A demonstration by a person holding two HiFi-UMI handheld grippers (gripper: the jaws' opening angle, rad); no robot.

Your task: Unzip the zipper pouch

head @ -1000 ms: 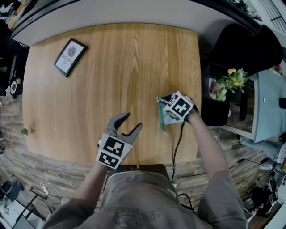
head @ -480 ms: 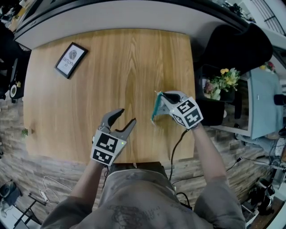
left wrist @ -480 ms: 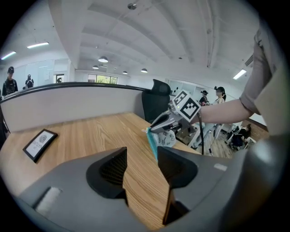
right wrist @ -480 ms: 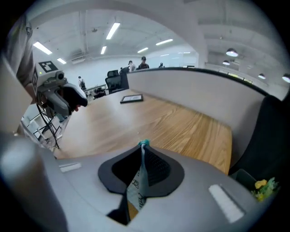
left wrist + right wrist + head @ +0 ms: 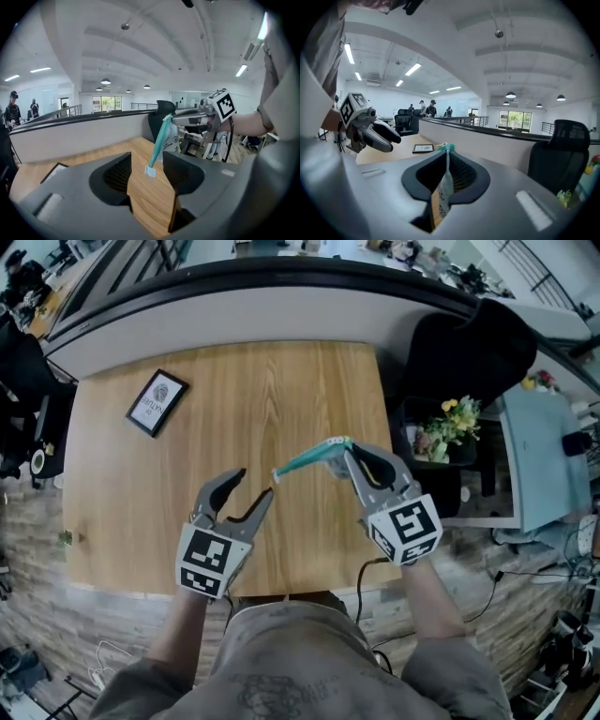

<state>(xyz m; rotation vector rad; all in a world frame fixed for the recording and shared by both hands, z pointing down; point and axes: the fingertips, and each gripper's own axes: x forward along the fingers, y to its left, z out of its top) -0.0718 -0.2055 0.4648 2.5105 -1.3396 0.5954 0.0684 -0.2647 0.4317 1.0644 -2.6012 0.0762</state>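
Observation:
A thin zipper pouch (image 5: 309,458) with a teal zipper edge is lifted off the wooden table (image 5: 281,390). My right gripper (image 5: 349,451) is shut on its right end. In the right gripper view the pouch (image 5: 446,187) is pinched edge-on between the ribbed pads. Its free end slopes down to the left and stops just beside my left gripper (image 5: 251,486). That gripper is open. In the left gripper view the pouch (image 5: 159,140) hangs ahead of the jaws, its small white end tab (image 5: 150,171) in line with the gap and apart from both pads.
A black-framed picture (image 5: 157,402) lies at the table's far left. A black office chair (image 5: 469,352) and a pot of flowers (image 5: 448,423) stand off the table's right edge. A curved counter (image 5: 281,306) runs behind the table. People stand far off.
My right gripper has raised the pouch from the table's right side and swung it toward the middle. The pouch's free end now reaches the left gripper, which has shifted only slightly.

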